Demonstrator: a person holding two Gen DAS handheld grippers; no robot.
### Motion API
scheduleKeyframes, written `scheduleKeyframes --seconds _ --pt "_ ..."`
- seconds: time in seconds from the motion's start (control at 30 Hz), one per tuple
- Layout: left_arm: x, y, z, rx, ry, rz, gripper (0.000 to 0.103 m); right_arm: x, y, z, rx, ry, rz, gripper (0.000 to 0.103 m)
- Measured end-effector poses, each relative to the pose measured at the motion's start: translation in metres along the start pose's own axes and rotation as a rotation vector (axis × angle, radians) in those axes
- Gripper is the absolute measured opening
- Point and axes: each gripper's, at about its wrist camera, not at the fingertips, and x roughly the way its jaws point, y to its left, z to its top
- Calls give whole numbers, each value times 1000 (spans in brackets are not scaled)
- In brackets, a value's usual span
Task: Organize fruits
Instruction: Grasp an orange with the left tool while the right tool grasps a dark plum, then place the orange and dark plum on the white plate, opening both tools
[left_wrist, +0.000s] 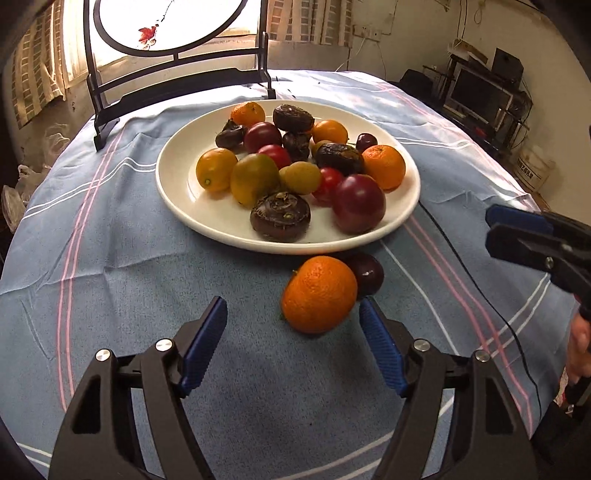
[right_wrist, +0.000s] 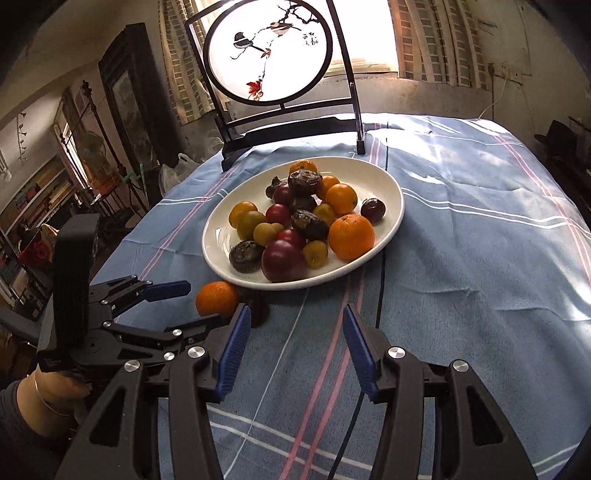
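Blue striped cloth (left_wrist: 129, 258) covers the table, and at its far left edge a dark-framed round screen (right_wrist: 267, 55) painted with birds is stood; a few brush characters are seen on it, too small to be read. Toward the middle, a white plate (left_wrist: 177, 192) is heaped with oranges, yellow-green and red fruits, plums and dark water chestnuts. Just before the plate's near rim, one mandarin (left_wrist: 318, 293) and a dark plum (left_wrist: 367, 275) are left on the cloth, touching each other. The left gripper (left_wrist: 293, 325) is held with its jaws wide apart, the mandarin lying near its right finger, not yet gripped. To the right, the right gripper (right_wrist: 293, 332) is likewise spread and empty. By this showing, most fruit is judged already plated, with two pieces left.
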Motion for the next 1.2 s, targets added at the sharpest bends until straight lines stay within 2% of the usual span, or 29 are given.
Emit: scheduleKeyframes --seconds 0.03,0.1,0.13,0.23,0.37,0.63,0.93,1.07,1.2 --pt "4 1 3 -5 6 -9 67 1 0 -2 3 6 1 53" --pt "7 5 6 -46 20 -114 39 3 0 -6 5 16 4 52" --pt "5 5 5 -56 24 -132 39 4 1 -7 4 21 6 52" --pt "-2 -2 -3 -10 3 -121 39 12 6 -11 -15 53 14 52" --pt "-22 5 -19 -37 -24 -141 39 24 13 -12 -36 80 22 51" --pt "-49 15 -41 -37 -75 -24 39 53 36 -10 -76 115 15 51" --pt "-51 25 -48 -67 -79 -23 39 80 57 3 -97 138 -20 50" --pt "-50 25 -49 -67 -80 -26 39 96 60 3 -96 182 -38 27" --pt "-53 25 -50 -72 -84 -29 39 84 57 0 -76 147 -29 27"
